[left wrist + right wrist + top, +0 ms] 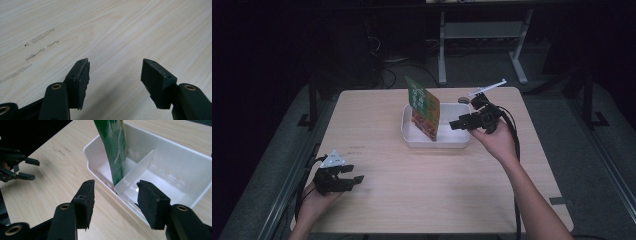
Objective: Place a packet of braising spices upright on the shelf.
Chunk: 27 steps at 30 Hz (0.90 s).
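Packet (424, 107) already stands in the tray (412, 139) near the desk's far edge; right gripper (454, 124) and left gripper (353, 174) both released, empty.

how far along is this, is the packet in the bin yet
Done, it seems: the green packet stands upright in the white bin, against its divider. In hand: nothing. The right tongs are open at the bin's near wall, clear of the packet. The left tongs are open over bare table. Left: probably only drawing the right hand away.
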Each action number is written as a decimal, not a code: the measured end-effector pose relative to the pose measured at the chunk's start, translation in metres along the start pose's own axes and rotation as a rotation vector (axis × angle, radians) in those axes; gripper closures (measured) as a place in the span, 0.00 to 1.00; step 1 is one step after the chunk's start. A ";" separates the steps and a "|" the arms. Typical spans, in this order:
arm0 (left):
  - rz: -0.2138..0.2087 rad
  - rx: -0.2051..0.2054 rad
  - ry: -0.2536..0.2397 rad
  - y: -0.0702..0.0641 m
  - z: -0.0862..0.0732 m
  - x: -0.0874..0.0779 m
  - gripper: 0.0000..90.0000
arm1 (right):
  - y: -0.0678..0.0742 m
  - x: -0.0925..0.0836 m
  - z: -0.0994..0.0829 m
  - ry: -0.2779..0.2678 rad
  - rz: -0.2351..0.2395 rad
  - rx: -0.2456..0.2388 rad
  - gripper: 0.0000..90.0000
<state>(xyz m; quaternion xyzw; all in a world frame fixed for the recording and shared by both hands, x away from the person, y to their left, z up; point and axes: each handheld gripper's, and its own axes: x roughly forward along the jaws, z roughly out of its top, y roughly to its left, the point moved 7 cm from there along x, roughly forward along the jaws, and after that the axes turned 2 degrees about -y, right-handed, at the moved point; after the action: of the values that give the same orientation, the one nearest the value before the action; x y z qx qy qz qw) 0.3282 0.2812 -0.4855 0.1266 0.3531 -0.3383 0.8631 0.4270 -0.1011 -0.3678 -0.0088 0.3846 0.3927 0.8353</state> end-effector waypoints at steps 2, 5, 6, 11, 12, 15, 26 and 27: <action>0.002 0.001 0.001 0.000 0.000 0.000 0.43 | -0.002 -0.002 -0.004 -0.003 0.003 0.009 0.50; 0.001 -0.002 0.003 0.000 0.000 0.000 0.42 | -0.005 -0.004 -0.011 0.001 0.002 0.015 0.50; 0.001 -0.002 0.003 0.000 0.000 0.000 0.42 | -0.006 -0.004 -0.014 0.004 0.003 0.018 0.50; 0.001 -0.008 -0.001 0.001 0.000 0.001 0.40 | -0.011 -0.007 -0.030 0.012 0.000 0.035 0.49; 0.000 -0.009 0.000 0.001 0.000 0.001 0.40 | -0.012 -0.007 -0.033 0.013 0.000 0.040 0.49; 0.001 -0.010 -0.001 0.001 0.000 0.001 0.40 | -0.015 -0.008 -0.042 0.017 0.001 0.050 0.49; -0.006 -0.019 -0.006 0.000 0.000 0.001 0.39 | -0.019 -0.011 -0.073 0.025 0.013 0.076 0.48; -0.006 -0.019 -0.006 -0.001 0.000 0.001 0.39 | -0.019 -0.011 -0.075 0.028 0.014 0.077 0.48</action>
<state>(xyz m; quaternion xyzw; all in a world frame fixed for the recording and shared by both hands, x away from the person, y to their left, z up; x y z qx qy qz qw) 0.3285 0.2800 -0.4863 0.1166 0.3540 -0.3379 0.8643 0.3876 -0.1455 -0.4188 0.0208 0.4112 0.3834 0.8267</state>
